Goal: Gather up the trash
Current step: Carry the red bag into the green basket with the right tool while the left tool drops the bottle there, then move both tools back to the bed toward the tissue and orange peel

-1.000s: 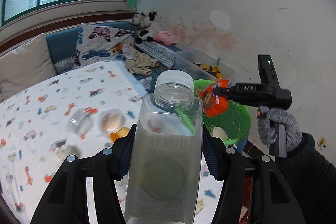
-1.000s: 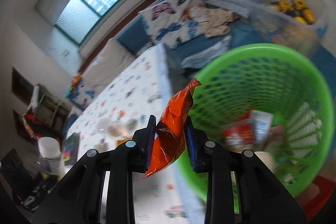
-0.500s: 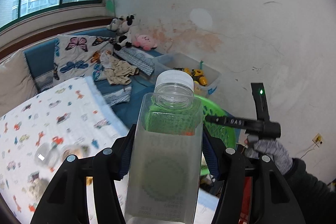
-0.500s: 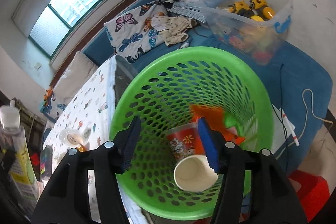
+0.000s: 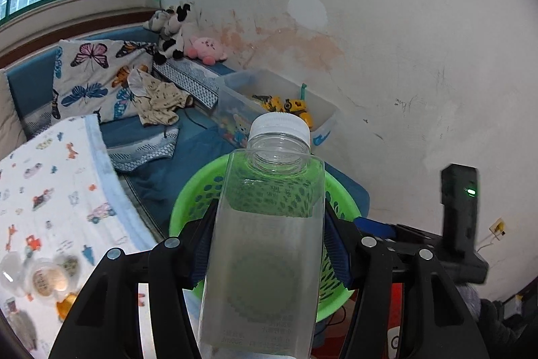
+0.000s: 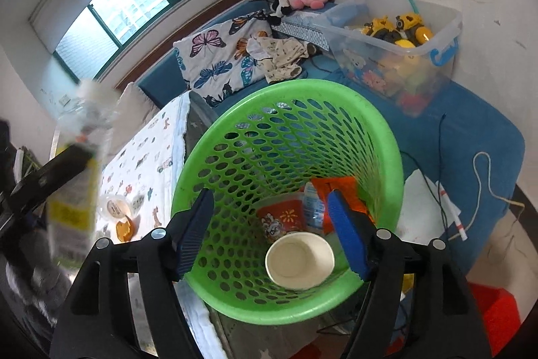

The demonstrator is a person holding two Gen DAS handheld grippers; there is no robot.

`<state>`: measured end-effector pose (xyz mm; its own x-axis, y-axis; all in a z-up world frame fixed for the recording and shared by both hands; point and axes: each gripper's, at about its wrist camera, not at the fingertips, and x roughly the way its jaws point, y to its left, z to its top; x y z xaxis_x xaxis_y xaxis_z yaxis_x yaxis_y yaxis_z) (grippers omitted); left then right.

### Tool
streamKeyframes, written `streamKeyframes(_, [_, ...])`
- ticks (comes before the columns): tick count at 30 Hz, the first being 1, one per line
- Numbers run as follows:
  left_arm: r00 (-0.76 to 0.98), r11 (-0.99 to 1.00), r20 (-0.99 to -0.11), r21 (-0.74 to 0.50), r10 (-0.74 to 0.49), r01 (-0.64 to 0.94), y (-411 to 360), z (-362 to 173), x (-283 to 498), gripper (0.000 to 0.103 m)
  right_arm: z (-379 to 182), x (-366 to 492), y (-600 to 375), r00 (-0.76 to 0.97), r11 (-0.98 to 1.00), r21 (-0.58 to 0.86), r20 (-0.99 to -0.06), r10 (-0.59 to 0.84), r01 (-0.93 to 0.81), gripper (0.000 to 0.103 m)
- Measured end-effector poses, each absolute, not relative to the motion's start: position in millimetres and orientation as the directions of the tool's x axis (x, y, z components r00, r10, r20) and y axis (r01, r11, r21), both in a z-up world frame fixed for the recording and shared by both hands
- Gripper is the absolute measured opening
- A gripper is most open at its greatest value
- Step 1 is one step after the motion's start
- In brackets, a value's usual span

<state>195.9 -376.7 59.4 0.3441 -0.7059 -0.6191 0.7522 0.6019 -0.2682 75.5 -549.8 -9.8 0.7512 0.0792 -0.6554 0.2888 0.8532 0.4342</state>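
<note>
L hand-held gripper [image 5: 269,244] w/ bottle [image 5: 265,241] now over basket [image 5: 188,201] | wrapper [image 6: 339,190] dropped in

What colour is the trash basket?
Bright green basket, clearest in the right wrist view.

The green basket [image 6: 386,137] mouth lies open beneath the spread right gripper [image 6: 270,236]; a paper cup [image 6: 299,259] and wrappers [image 6: 339,187] cover its floor. The toy bin [image 6: 403,49] and wall crowd its far side, seemingly close.

Stained white wall [image 5: 386,32], daylit window [image 6: 134,2], blue bench [image 5: 30,79] beneath it.
</note>
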Motion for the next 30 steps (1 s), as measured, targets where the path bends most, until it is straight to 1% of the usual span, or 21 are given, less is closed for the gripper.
streamKeyframes(2, [0.335,0.601,-0.628,-0.271,-0.702,0.752,-384,54,199,0.056,-9,71,-549,0.757,0.854,0.433,-0.649,0.073,0.288,0.074])
streamKeyframes(11, [0.295,0.592,-0.656,-0.289,-0.695,0.752,-413,37,207,0.056,-5,56,-552,0.772,0.853,0.436,-0.632,0.063,0.288,0.075])
streamKeyframes(14, [0.288,0.59,-0.65,-0.309,-0.703,0.746,-412,33,209,0.065,-5,55,-552,0.775,0.851,0.438,-0.629,0.062,0.288,0.076])
streamKeyframes(20, [0.299,0.583,-0.629,-0.309,-0.718,0.751,-394,38,201,0.065,-6,50,-549,0.778,0.849,0.444,-0.625,0.066,0.285,0.076])
streamKeyframes(25, [0.333,0.608,-0.628,-0.288,-0.703,0.74,-365,43,192,0.065,-5,50,-540,0.78,0.852,0.45,-0.62,0.082,0.268,0.076])
streamKeyframes(30, [0.364,0.639,-0.625,-0.292,-0.691,0.711,-327,44,186,0.065,0,50,-528,0.786,0.859,0.452,-0.61,0.1,0.241,0.077])
